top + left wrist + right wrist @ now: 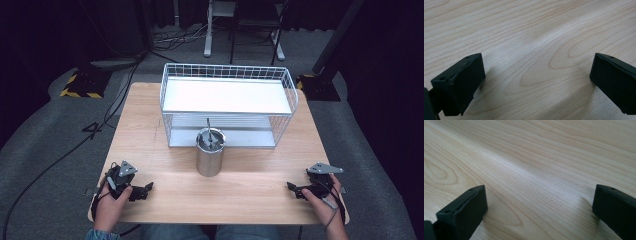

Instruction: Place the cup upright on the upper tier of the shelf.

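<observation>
A steel cylinder cup [210, 153] with a thin utensil standing in it sits mid-table, just in front of a white wire rack [227, 105] that has a white shelf on top. My left gripper [145, 190] rests on the wooden table [165, 200] at the front left, held by a hand, its jaws pointing right. In the left gripper view its black jaws stand wide apart over bare wood, left gripper [537, 80] open and empty. My right gripper [292, 188] lies at the front right, pointing left, right gripper [540, 207] open with only wood between its jaws.
Grey carpet surrounds the table, with cables and a yellow-black stand base [82, 85] at the back left. A white frame and a dark chair [250, 20] stand behind the rack. A broad strip of wood lies between the two grippers.
</observation>
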`<action>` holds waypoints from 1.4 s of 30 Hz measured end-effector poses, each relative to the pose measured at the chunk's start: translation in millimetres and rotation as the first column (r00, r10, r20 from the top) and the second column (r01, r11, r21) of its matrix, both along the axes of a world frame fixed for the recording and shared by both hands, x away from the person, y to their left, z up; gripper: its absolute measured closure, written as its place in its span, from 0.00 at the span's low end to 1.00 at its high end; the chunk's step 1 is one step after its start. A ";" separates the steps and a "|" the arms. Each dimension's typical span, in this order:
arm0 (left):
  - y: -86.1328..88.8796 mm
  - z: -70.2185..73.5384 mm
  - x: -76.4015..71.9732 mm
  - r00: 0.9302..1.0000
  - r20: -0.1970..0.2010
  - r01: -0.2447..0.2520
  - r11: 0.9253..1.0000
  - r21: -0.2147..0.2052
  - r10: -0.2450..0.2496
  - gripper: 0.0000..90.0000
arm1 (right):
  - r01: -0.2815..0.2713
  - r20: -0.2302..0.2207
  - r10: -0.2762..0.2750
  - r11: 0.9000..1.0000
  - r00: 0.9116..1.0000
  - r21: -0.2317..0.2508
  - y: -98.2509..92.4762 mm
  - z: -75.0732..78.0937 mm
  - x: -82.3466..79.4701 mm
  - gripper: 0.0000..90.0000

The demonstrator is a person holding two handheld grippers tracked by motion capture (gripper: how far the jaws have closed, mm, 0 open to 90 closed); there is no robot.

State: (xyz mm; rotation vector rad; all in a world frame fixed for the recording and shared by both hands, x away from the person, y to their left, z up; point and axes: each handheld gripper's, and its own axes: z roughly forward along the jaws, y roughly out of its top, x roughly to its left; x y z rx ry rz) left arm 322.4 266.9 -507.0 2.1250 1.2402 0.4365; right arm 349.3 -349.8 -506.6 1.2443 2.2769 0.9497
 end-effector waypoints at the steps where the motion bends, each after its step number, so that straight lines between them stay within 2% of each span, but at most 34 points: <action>1: 0.0 0.0 0.0 1.000 0.000 0.000 1.000 0.000 0.000 0.00 | 0.000 0.000 0.000 1.000 1.000 0.000 0.0 0.0 0.0 0.00; 7: 0.5 0.3 -1.3 1.000 0.010 -0.002 1.000 0.000 0.002 0.02 | 0.002 -0.001 -0.002 1.000 1.000 0.000 0.1 0.0 0.1 0.00; 10: 2.6 1.9 -2.9 1.000 0.030 0.005 1.000 -0.004 -0.005 0.18 | 0.002 -0.001 -0.002 1.000 1.000 0.000 0.1 0.0 0.1 0.00; 11: 3.3 2.8 -3.4 0.999 0.036 0.011 1.000 -0.005 -0.011 0.19 | 0.001 -0.001 -0.001 1.000 1.000 0.000 0.1 0.0 0.1 0.00; 13: 3.6 4.8 -4.9 0.999 0.054 0.005 1.000 -0.020 -0.004 0.16 | 0.002 -0.001 -0.002 1.000 1.000 0.000 0.1 0.0 0.1 0.00; 16: 4.4 9.6 -7.5 0.996 0.084 0.005 0.997 -0.076 0.001 0.17 | 0.002 -0.001 -0.002 1.000 1.000 0.000 0.1 0.0 0.1 0.00; 18: 4.1 15.3 -10.2 0.992 0.123 0.022 0.993 -0.117 -0.008 0.17 | 0.001 -0.001 -0.001 1.000 1.000 0.000 0.1 0.0 0.1 0.00; 20: 3.8 17.5 -11.2 0.991 0.136 0.027 0.992 -0.125 -0.010 0.17 | 0.002 -0.001 -0.002 1.000 1.000 0.000 0.1 0.0 0.1 0.00; 22: 2.1 25.2 -14.6 0.984 0.174 0.055 0.985 -0.166 -0.026 0.17 | 0.001 -0.001 -0.001 1.000 1.000 0.000 0.1 0.0 0.1 0.00; 23: 2.1 25.2 -14.6 0.984 0.174 0.055 0.985 -0.166 -0.026 0.17 | 0.001 -0.001 -0.001 1.000 1.000 0.000 0.1 0.0 0.1 0.00; 25: 0.6 28.8 -16.5 0.980 0.193 0.077 0.979 -0.191 -0.039 0.17 | 0.002 -0.001 -0.002 1.000 1.000 0.000 0.1 0.0 0.2 0.00; 29: -2.6 36.1 -19.7 0.971 0.234 0.098 0.972 -0.212 -0.047 0.17 | 0.003 -0.001 -0.003 1.000 1.000 0.001 0.2 0.1 0.5 0.00; 32: -3.7 40.8 -20.9 0.967 0.254 0.104 0.962 -0.251 -0.039 0.17 | 0.003 -0.002 -0.003 1.000 1.000 0.001 0.2 0.0 0.4 0.00; 33: -4.9 44.3 -21.7 0.963 0.268 0.102 0.955 -0.278 -0.025 0.17 | 0.003 -0.002 -0.003 1.000 1.000 0.001 0.2 0.1 0.4 0.00; 35: -6.4 47.5 -22.3 0.960 0.278 0.101 0.947 -0.304 -0.013 0.17 | 0.003 -0.001 -0.003 1.000 1.000 0.001 0.3 0.0 0.4 0.00; 36: -6.4 47.5 -22.3 0.960 0.278 0.101 0.947 -0.304 -0.013 0.17 | 0.003 -0.001 -0.003 1.000 1.000 0.001 0.3 0.0 0.4 0.00; 39: -9.6 52.2 -22.8 0.954 0.298 0.111 0.941 -0.318 -0.012 0.17 | 0.003 -0.001 -0.003 1.000 1.000 0.001 0.3 0.0 0.4 0.00; 40: -12.9 55.3 -22.9 0.950 0.312 0.120 0.937 -0.328 -0.013 0.17 | 0.003 -0.001 -0.003 1.000 1.000 0.001 0.3 0.0 0.4 0.00; 41: -12.9 55.3 -22.9 0.950 0.312 0.120 0.937 -0.328 -0.013 0.17 | 0.003 -0.001 -0.003 1.000 1.000 0.000 0.2 0.0 0.4 0.00; 42: -17.1 59.3 -23.0 0.945 0.326 0.131 0.935 -0.331 -0.017 0.17 | 0.003 -0.001 -0.003 1.000 1.000 0.001 0.3 0.0 0.4 0.00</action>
